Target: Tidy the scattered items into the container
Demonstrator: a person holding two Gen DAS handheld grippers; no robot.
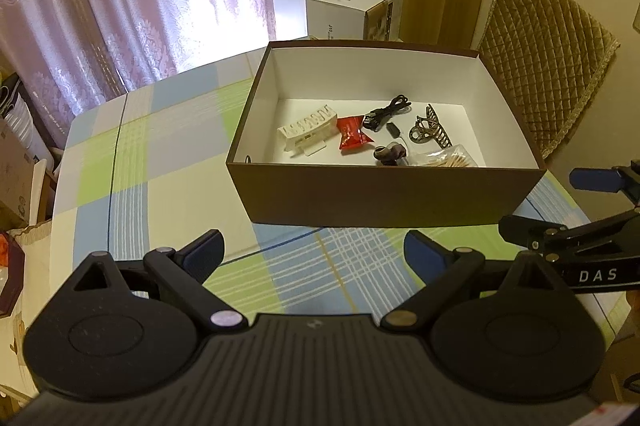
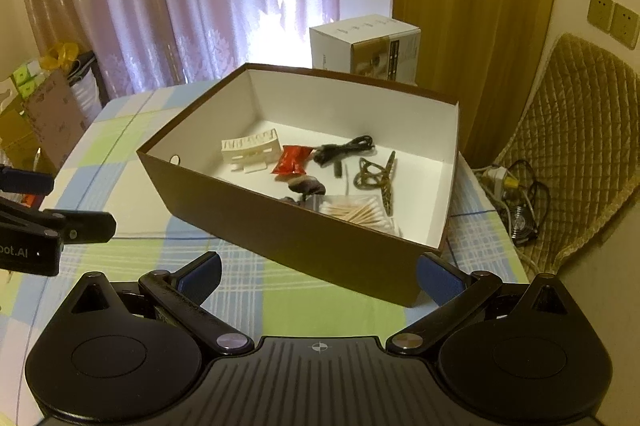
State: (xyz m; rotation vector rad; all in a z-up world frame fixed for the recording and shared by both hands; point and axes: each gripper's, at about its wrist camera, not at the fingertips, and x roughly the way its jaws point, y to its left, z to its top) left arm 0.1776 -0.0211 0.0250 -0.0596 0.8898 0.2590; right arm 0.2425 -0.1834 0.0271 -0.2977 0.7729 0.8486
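Both grippers — left gripper [image 1: 312, 252] and right gripper [image 2: 318, 276] — hung with fingers spread wide and empty above the checked tablecloth [image 1: 160, 130], just short of the brown box [image 1: 384, 194]. Inside lay 6 or so items, among them a white clip [image 1: 308, 128], red packet [image 1: 352, 134] and cable [image 1: 386, 112]. A careless nudge could shove the box.
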